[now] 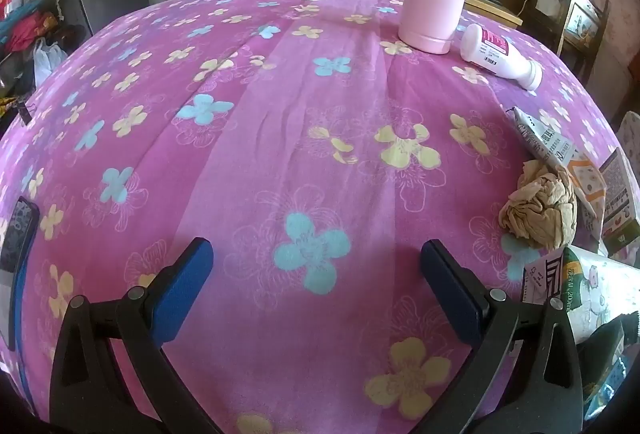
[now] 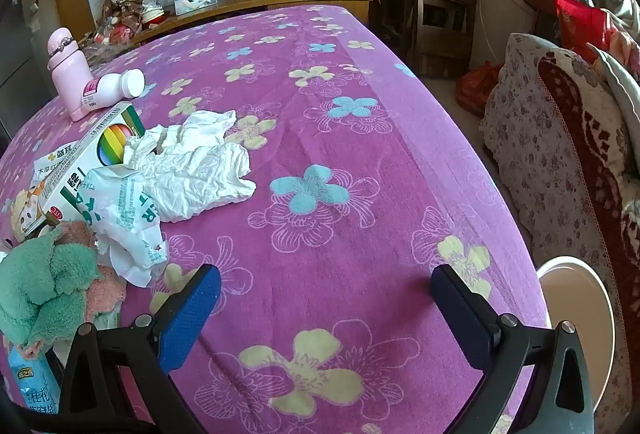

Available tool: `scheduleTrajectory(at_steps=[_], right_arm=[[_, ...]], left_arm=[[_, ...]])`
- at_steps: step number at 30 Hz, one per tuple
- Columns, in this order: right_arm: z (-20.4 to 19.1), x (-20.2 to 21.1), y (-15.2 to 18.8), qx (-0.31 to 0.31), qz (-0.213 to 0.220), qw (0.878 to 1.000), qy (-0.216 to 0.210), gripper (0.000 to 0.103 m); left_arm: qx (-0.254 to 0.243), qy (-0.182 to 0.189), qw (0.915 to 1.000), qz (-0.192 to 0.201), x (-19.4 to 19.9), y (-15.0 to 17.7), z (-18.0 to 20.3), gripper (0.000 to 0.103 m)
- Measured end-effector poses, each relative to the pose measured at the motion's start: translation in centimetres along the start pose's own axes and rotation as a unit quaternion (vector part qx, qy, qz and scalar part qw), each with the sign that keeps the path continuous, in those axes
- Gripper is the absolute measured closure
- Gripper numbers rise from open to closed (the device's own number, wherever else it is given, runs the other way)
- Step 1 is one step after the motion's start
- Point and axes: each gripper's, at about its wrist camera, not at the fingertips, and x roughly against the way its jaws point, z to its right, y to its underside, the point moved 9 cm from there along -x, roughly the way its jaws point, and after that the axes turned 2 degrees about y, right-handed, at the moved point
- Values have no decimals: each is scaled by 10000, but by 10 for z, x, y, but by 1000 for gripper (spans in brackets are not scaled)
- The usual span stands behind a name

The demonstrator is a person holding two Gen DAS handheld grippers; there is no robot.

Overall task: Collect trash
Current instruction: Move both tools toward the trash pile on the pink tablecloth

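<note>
Tissue (image 2: 200, 166): white, crumpled, on cloth (image 2: 360, 154) left of right gripper (image 2: 326, 310). Judged light, soft; pinch raised fold.
Carton (image 2: 88, 158): beside tissue; stiff, grip across narrow sides.
Left gripper (image 1: 316, 288), right gripper: fingers wide, empty.

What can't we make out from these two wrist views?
- White bin, right wrist view: only part of its rim shows; the right hand-held gripper and the table edge hide the rest, contents unseen.
- Blue packet, right wrist view: cut off by the frame edge, under the green cloth.
- Cartons, left wrist view: cut by the right edge, print too small.
- Phone, left wrist view: cut by the left edge.
</note>
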Motion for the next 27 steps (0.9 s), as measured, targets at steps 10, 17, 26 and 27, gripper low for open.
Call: scheduleTrajectory(at_steps=[10, 17, 26, 27], right_arm=[[-3, -1, 2, -10, -1, 10000, 7, 0], [2, 8, 9, 143, -377, 9991, -135, 1], [0, 110, 13, -642, 573, 9953, -436, 0], [-4, 120, 12, -619, 688, 9947, -452, 0]], left_arm=[[-328, -137, 9992, 182, 50, 14, -10, 1], [-275, 83, 9974, 663, 108, 6, -12, 1], [-285, 606, 9865, 1495, 185, 13, 37, 1], [-294, 669, 9853, 1542, 191, 14, 43, 1]])
